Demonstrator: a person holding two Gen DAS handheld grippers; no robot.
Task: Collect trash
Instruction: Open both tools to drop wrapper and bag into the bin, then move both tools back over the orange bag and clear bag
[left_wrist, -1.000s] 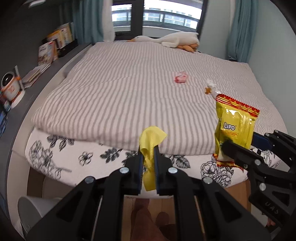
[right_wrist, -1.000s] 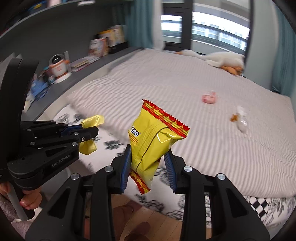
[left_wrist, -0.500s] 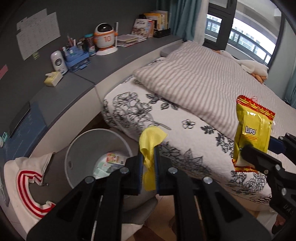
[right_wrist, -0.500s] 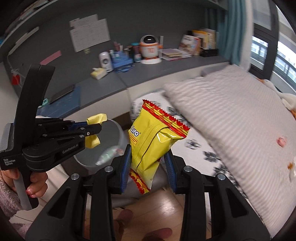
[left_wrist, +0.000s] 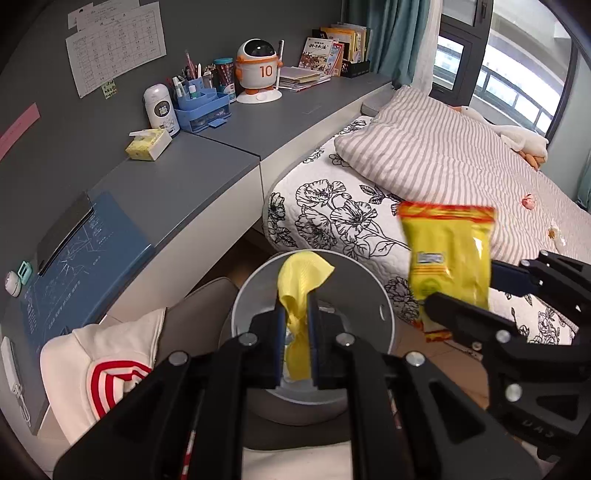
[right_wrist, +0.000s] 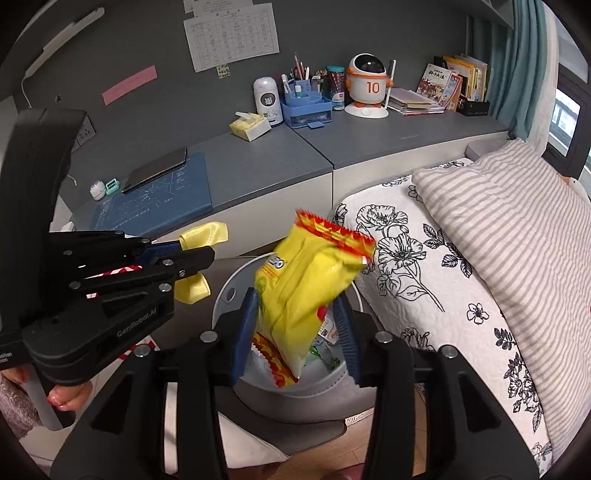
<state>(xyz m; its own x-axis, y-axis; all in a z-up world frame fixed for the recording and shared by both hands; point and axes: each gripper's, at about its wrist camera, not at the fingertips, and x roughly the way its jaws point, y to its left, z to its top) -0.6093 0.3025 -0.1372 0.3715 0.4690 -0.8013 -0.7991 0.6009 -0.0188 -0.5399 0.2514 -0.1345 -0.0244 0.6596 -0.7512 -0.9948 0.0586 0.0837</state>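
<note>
Right gripper (right_wrist: 295, 325) jaws wide apart, glossy yellow foil snack bag (right_wrist: 306, 291) loose btwn them over round grey plastic bin (right_wrist: 236, 291). Left gripper (left_wrist: 295, 339) pinches small crumpled yellow wrapper (left_wrist: 301, 291) w/ jaws nearly closed. Both look light, soft, slippery; grip mid-body.

2 grippers (left_wrist: 295, 332) (right_wrist: 295, 328), 2 yellow wrappers (left_wrist: 301, 295) (right_wrist: 306, 288), 1 bin (right_wrist: 314, 387), 2 bits on bed (left_wrist: 529, 201).

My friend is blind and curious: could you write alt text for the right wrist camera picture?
The right gripper, its fingers apart, has a yellow snack bag between them above a round white bin with trash inside. Beside it the left gripper pinches a small yellow wrapper; behind are a grey desk and a floral bed.
</note>
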